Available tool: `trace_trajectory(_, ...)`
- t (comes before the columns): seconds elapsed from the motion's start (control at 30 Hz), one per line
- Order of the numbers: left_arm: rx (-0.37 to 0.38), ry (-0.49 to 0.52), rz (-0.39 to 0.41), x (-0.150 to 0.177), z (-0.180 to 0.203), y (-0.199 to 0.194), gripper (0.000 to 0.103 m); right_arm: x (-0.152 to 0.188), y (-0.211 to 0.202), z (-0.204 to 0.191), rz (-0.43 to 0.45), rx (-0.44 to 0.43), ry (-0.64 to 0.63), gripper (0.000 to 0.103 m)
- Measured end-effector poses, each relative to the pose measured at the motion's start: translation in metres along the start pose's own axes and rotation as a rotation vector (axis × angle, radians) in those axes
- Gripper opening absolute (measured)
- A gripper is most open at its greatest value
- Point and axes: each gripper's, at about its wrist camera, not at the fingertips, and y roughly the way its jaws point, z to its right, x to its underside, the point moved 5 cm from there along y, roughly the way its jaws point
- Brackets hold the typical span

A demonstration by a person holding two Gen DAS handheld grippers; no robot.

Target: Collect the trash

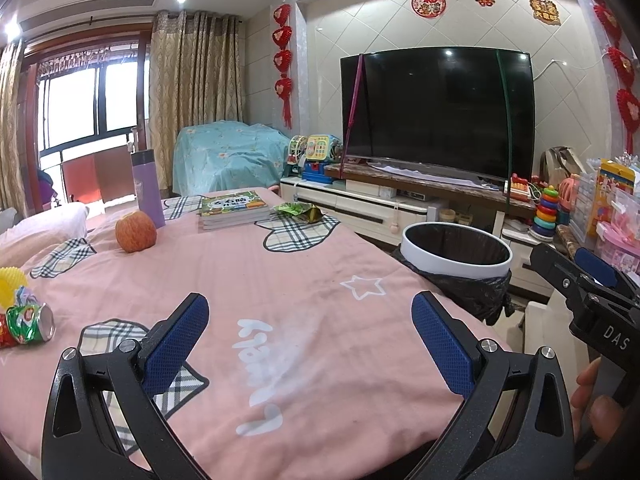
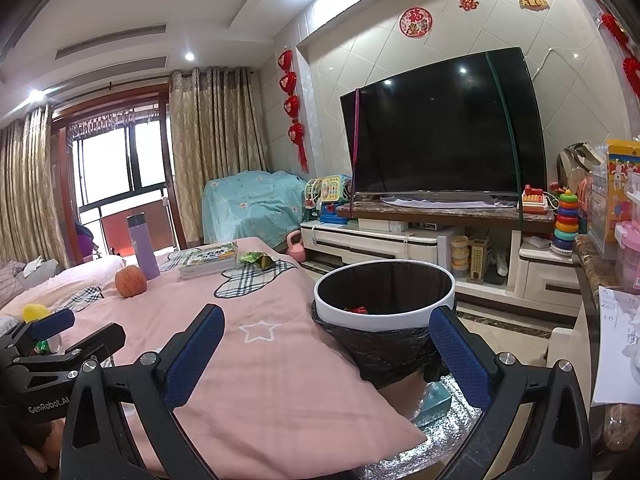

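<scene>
A crushed green can lies at the left edge of the pink cloth, beside a yellow spiky ball. A green snack wrapper lies at the cloth's far end by the books. The white-rimmed bin with a black liner stands off the table's right side; something red lies inside it. My left gripper hovers open over the cloth, holding nothing. My right gripper is open and empty, near the bin's front rim. Each gripper shows at the edge of the other's view.
An orange fruit, a purple bottle and a stack of books stand on the far half of the cloth. A TV on a low cabinet and toys line the wall behind. A counter with boxes is at the right.
</scene>
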Motion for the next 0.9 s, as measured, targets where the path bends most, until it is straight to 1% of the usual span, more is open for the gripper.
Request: trace_trajectory(0.9,0.013,0.006,-0.009,0.0002,0.0012,0.0035,0.103,-0.0043,-0.0032,-0.0035,0.003,-0.012,0.012,0.103)
